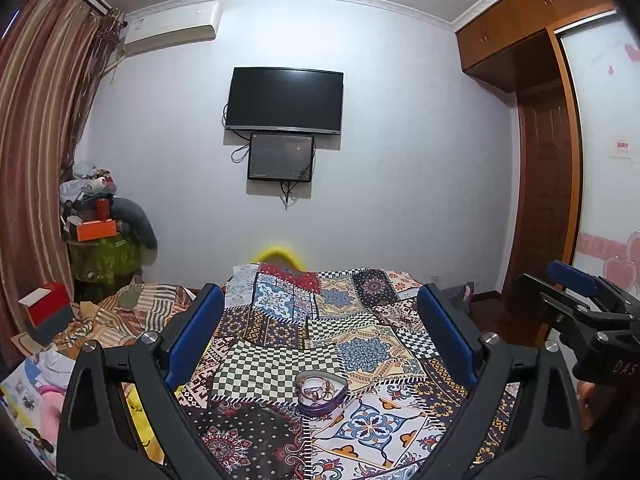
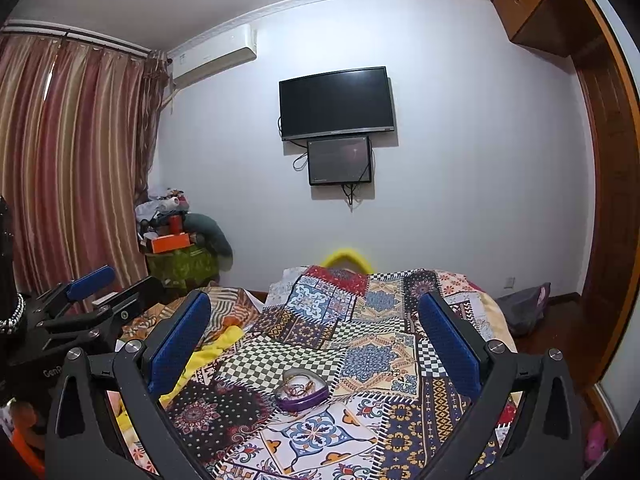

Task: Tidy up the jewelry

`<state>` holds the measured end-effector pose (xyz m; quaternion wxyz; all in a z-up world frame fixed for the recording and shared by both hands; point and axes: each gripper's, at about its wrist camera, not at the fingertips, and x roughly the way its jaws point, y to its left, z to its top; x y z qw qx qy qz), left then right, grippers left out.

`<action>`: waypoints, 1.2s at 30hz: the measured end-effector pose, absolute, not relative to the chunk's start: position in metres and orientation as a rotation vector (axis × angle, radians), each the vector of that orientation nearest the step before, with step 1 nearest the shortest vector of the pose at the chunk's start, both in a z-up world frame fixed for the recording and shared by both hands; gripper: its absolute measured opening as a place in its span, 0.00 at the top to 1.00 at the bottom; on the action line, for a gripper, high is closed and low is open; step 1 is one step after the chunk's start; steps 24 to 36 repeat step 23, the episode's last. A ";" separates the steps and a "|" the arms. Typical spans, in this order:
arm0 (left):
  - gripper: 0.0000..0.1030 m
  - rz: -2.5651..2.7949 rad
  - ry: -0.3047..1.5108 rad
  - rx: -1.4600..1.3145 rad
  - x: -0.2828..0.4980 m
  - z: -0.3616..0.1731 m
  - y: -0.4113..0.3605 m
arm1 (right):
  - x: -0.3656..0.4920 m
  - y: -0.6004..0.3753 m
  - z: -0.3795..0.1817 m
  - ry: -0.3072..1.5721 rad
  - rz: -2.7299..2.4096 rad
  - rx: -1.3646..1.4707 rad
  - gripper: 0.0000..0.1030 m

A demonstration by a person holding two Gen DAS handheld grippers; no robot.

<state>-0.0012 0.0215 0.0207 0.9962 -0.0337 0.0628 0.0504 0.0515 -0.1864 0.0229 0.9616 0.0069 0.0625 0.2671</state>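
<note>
Up close, the left claw point(image 1: 320, 316) has its two blue fingers point(image 1: 196, 328) wide apart, with nothing between them. The right claw point(image 2: 316, 320) is spread wide too and holds nothing. Both hang above the bed point(image 1: 384, 416), which has a bright patchwork cover. Near the bed's close edge sits a purple heart-shaped tin point(image 1: 320, 392), open on top. Some jewelry point(image 1: 316, 390) lies tangled inside it. Farther back, on the wall past the bed's far edge, hangs a dark TV point(image 1: 285, 100) with a smaller screen point(image 1: 280, 157) under it.
</note>
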 end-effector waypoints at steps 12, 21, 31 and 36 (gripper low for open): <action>0.05 0.081 0.133 -0.064 0.000 0.021 0.019 | 0.052 -0.189 0.022 0.125 0.538 0.021 0.00; 0.05 0.070 0.140 -0.056 0.002 0.018 0.017 | 0.057 -0.188 0.020 0.136 0.536 0.024 0.00; 0.05 0.069 0.143 -0.054 0.003 0.017 0.017 | 0.057 -0.187 0.019 0.139 0.535 0.023 0.00; 0.05 0.069 0.143 -0.054 0.003 0.017 0.017 | 0.057 -0.187 0.019 0.139 0.535 0.023 0.00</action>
